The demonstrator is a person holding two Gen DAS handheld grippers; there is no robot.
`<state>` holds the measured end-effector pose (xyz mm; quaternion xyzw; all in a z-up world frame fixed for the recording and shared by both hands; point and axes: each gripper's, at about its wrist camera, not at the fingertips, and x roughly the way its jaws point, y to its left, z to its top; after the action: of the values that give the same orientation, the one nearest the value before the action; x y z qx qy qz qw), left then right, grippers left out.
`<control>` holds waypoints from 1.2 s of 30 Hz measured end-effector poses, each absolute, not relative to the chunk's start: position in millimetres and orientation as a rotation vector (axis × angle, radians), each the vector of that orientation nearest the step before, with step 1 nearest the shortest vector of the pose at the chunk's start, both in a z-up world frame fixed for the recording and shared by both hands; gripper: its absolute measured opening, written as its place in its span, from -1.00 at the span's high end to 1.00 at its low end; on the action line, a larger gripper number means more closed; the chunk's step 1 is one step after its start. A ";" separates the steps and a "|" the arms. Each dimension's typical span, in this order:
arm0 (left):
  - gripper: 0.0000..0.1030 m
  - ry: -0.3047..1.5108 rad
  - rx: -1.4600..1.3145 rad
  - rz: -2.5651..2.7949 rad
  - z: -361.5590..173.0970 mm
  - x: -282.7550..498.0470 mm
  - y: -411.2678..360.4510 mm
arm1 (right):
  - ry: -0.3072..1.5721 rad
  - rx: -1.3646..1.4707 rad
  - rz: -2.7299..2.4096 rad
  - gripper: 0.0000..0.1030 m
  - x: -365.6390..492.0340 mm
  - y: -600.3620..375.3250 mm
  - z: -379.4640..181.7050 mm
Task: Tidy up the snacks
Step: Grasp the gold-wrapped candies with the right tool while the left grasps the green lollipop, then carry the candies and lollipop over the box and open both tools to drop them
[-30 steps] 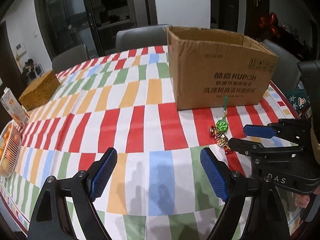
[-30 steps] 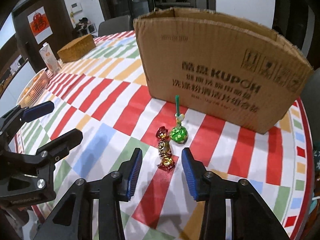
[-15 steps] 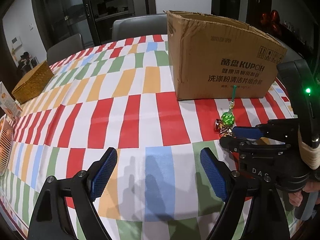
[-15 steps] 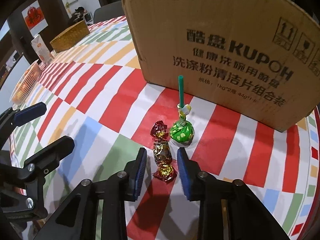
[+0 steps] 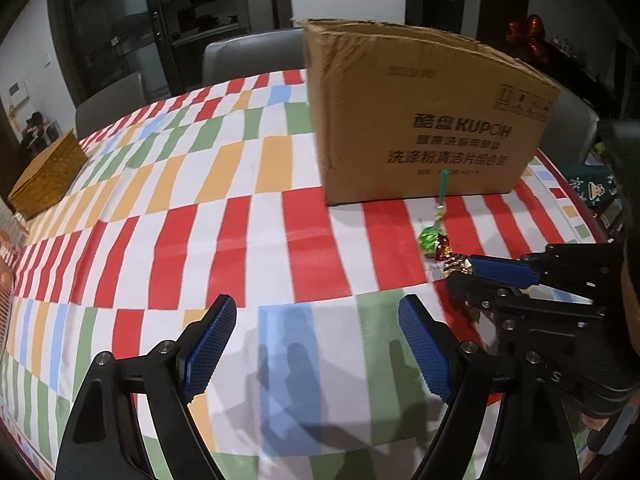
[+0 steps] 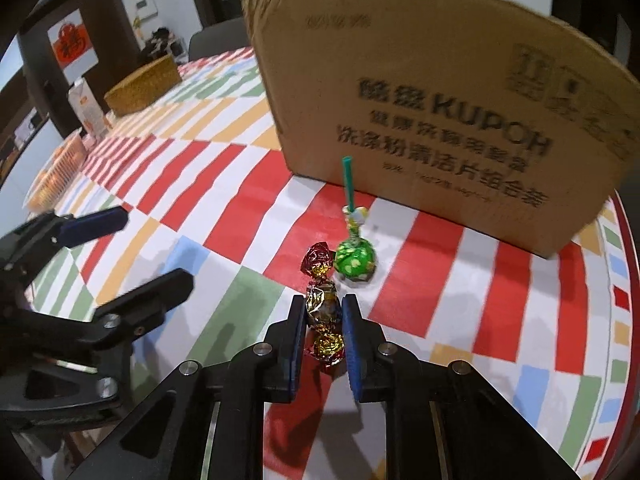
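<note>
The right gripper (image 6: 323,316) clenched the foil-wrapped candy (image 6: 323,308), whose slick, crinkly wrapper could have slipped free when lifted.

box print (image 6: 452,136) blurred, basket (image 5: 6,280) cut off

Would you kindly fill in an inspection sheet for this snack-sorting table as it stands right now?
Surface: round table under a striped tablecloth in red, orange, green, blue and white.
Job's things: foil-wrapped candy between the right pads; green lollipop standing just beyond it; open cardboard box behind both.
Clutter: woven box and carton at the far edge.
Grippers: right gripper has just been closing and is shut on the candy; left gripper open, nothing between its pads.
Cables: nothing seen.
Surroundings: grey chairs, dark glass doors, dim room.
</note>
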<state>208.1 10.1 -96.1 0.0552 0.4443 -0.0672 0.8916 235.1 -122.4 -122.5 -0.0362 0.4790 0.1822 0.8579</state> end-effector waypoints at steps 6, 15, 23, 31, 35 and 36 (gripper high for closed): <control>-0.62 0.907 0.134 -0.225 -96.3 215.4 -14.7 | 0.956 -0.003 0.302 0.63 220.5 -150.5 -108.3; -0.42 0.940 0.106 -0.331 -111.2 245.7 -50.3 | 0.934 0.064 0.191 0.63 219.9 -189.9 -103.6; -0.07 0.979 0.121 -0.349 -129.4 267.2 -70.9 | 0.926 0.100 0.150 0.63 226.1 -206.6 -106.0; 0.51 1.005 0.128 -0.341 -139.3 276.9 -74.5 | 0.926 0.096 0.153 0.62 226.6 -203.2 -110.3; 0.51 1.003 0.121 -0.346 -135.9 273.1 -70.6 | 0.928 0.103 0.158 0.62 227.1 -203.8 -112.0; 0.51 0.999 0.119 -0.346 -134.4 271.4 -69.8 | 0.928 0.103 0.158 0.62 226.9 -203.6 -111.7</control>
<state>271.4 -69.8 -134.3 0.0567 0.4765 -0.1647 0.8618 226.9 -203.6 -111.7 0.0497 0.4469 0.0763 0.8900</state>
